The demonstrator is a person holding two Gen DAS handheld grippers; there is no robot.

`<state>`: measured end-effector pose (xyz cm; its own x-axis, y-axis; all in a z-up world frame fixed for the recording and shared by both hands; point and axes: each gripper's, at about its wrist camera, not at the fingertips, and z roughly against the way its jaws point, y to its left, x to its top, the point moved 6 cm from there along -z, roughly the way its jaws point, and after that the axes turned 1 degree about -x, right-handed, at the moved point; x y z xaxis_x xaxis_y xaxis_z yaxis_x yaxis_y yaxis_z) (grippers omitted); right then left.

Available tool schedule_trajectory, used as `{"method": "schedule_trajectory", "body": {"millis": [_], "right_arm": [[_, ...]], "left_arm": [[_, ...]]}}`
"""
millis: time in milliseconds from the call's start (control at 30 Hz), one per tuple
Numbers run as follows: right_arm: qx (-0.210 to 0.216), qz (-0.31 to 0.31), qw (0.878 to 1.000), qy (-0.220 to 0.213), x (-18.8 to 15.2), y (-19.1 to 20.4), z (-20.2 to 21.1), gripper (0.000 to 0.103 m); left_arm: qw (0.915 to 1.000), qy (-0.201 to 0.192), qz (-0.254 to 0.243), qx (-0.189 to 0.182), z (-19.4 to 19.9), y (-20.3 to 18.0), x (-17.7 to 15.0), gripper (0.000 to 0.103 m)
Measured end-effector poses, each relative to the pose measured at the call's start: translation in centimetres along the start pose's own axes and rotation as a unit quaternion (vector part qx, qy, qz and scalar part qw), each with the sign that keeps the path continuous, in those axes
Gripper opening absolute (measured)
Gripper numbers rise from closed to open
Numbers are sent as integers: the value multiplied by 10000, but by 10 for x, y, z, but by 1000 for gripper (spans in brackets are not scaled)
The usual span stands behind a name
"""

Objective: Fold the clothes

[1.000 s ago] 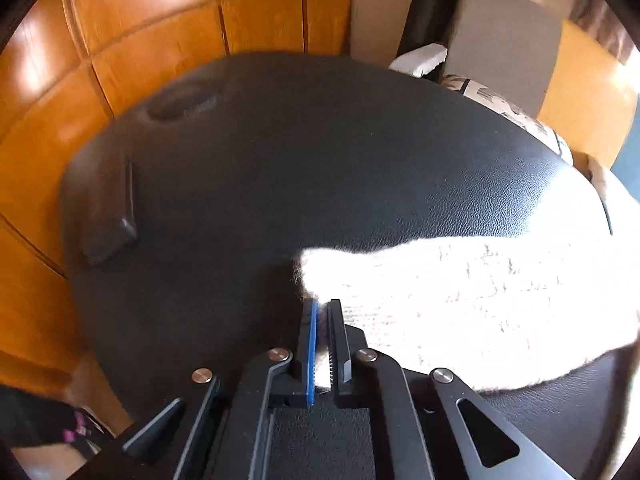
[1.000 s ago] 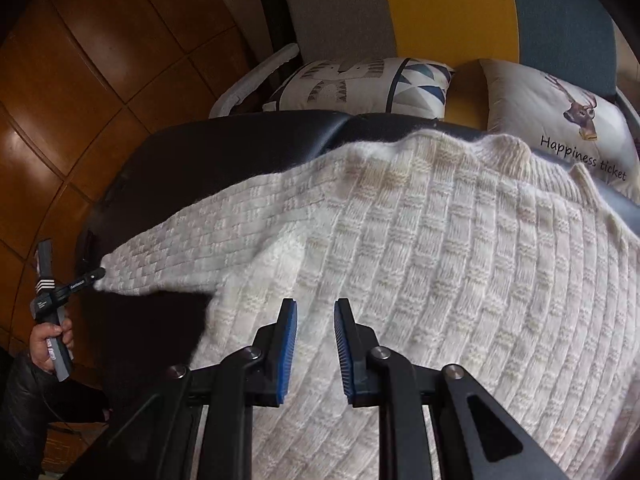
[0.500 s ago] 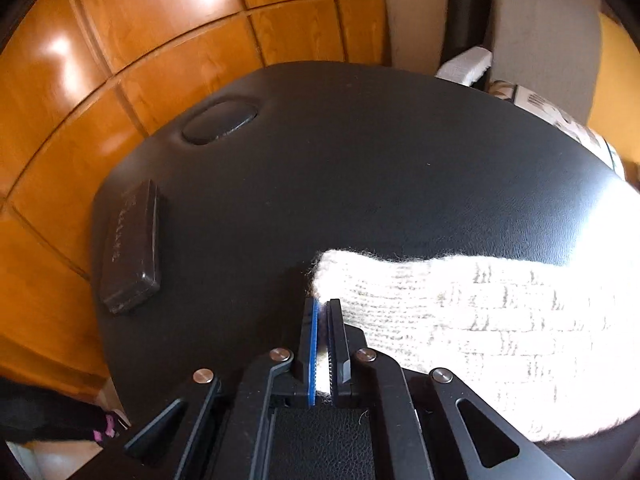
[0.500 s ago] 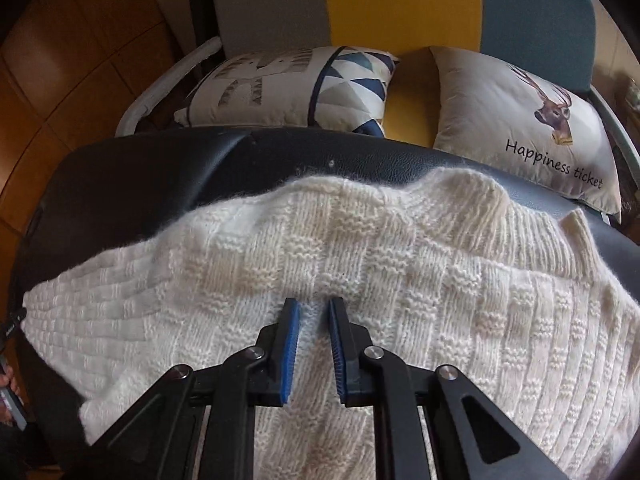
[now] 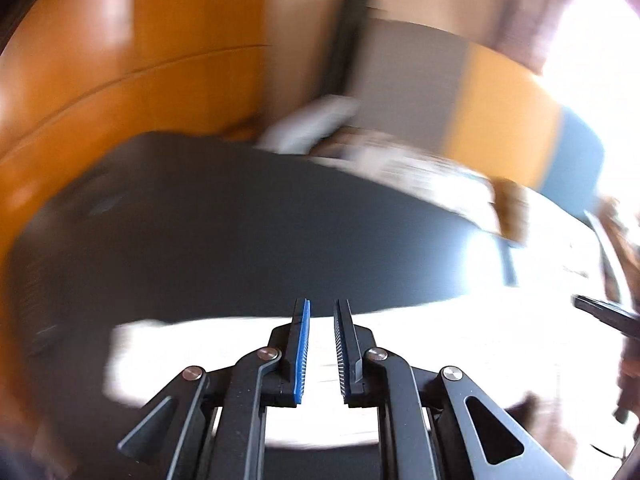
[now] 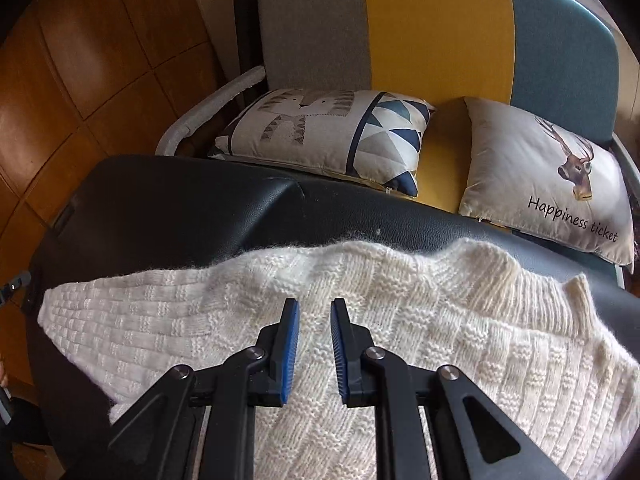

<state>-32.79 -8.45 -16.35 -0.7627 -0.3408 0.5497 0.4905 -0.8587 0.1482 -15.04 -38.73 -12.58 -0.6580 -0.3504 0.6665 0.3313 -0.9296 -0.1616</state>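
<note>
Blue ribbed pads line both our jaws, and both pairs stand a little apart with nothing between them. Our right gripper [image 6: 315, 346] hovers over the cream knitted sweater [image 6: 420, 344], its tips above the fabric near the shoulder. Our left gripper [image 5: 321, 344] hangs over a blown-out white patch of the same sweater [image 5: 440, 344]; that view is smeared with motion, so we cannot tell whether the tips touch the knit. The sweater lies spread on a black padded table [image 6: 180, 208], one sleeve reaching toward the table's left end and the ribbed collar toward the right. Beyond the table's far edge sits a sofa [image 6: 436, 24] in grey, yellow and teal, with a cat cushion [image 6: 320, 128] and a deer cushion [image 6: 548, 176] side by side on it. Wooden floor [image 6: 80, 60] shows to the left.
</note>
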Motion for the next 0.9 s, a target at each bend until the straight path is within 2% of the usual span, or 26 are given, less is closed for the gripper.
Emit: {"method": "schedule_trajectory", "body": {"millis": [100,233,367,433,500,533,600,667,767,833,900], "right_arm": [[-97,39,9999,-37,3,-7,-2,15],[-90,-34,9999,-45,6,-25,-4,15],[-198,-40,9998,-63,9,-43,-9,15],[-355,-80,9993,21,10,-53,-18,15],[-668,-24,9977,137,8,-63,-30,14],[-783,1,9969,57,9,-66,-31,14],[-894,-76,9959,-71,9,-71,-34,14],[-948,-121,9952,-193,7,-71,-34,14],[-783,-285,9963,-202,7,-75,-31,16],[-453,-575,9972,-154,7,-81,-23,16],[-315,-777,9962,-253,-1,-87,-2,16]], "left_arm": [[9955,102,-555,-766,-31,-83,7,13],[9868,226,-1019,-1240,-64,-160,9,13],[9735,349,-1478,-1708,-96,-237,11,12],[9730,488,-1602,-1589,-116,-263,6,12],[9750,782,-1632,-1291,-141,-273,-5,11],[9774,762,-1651,-1078,-151,-271,-6,10],[9807,587,-1610,-945,-154,-271,-2,10],[9819,577,-1586,-859,-154,-272,-1,11],[9809,650,-1618,-867,-147,-273,0,11],[9824,754,-1403,-978,-136,-265,2,11],[9857,683,-1137,-1041,-117,-242,5,12]]}}
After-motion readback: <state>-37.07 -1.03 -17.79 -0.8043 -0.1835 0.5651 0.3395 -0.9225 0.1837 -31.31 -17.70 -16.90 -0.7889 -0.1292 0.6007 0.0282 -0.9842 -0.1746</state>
